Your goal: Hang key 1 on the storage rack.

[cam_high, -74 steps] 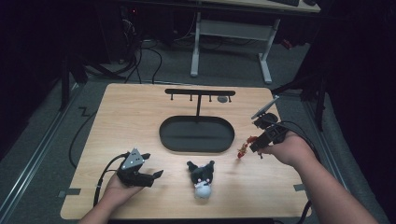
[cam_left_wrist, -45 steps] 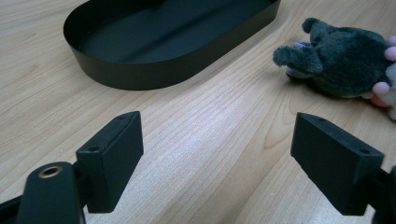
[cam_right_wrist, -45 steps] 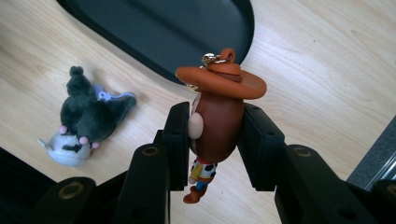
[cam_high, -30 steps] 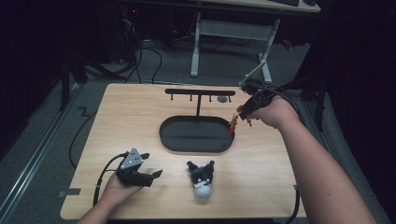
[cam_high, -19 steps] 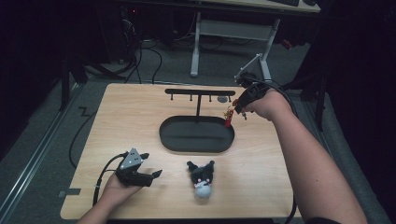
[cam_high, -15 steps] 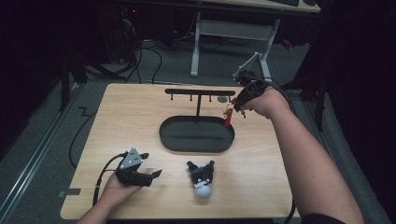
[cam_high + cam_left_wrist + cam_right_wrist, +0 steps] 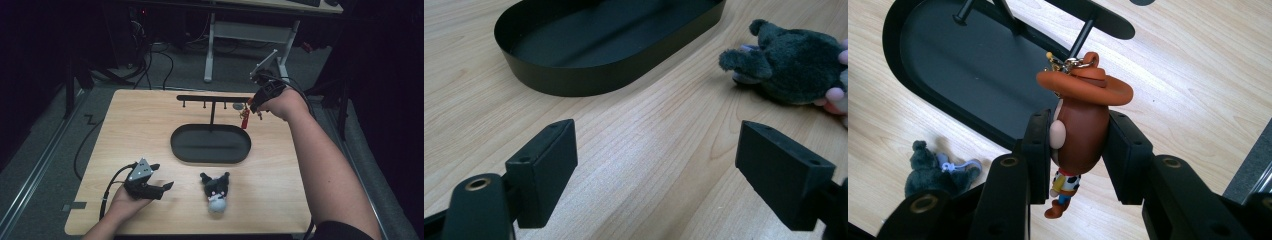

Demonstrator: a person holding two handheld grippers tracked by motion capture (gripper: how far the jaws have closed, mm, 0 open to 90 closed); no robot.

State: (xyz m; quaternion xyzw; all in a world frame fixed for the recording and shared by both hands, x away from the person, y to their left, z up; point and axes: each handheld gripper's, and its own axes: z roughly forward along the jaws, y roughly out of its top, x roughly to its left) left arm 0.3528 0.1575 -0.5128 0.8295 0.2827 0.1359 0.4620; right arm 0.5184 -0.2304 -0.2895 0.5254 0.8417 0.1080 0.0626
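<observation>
My right gripper (image 7: 1079, 145) is shut on a cowboy figure keychain (image 7: 1082, 125) with a brown hat and a small clasp on top. In the high view the figure (image 7: 245, 119) hangs red beside the right end of the black hook rack (image 7: 212, 98), with the right gripper (image 7: 256, 103) above it. The rack stands over a black oval tray (image 7: 210, 143). My left gripper (image 7: 162, 187) rests open at the front left of the table. Its jaws are wide apart over bare wood (image 7: 649, 150). A dark plush keychain (image 7: 216, 192) lies to its right, seen also as plush (image 7: 794, 65).
The wooden table (image 7: 140, 125) ends in a dark floor on all sides. A cable (image 7: 107, 192) trails from the left gripper toward the front left edge. A white desk frame (image 7: 240, 35) stands behind the table. A small grey object (image 7: 238, 106) hangs at the rack's right.
My right hand has carried the cowboy figure from the table's right side up and back to the right end of the hook rack. The left gripper and the plush have stayed put.
</observation>
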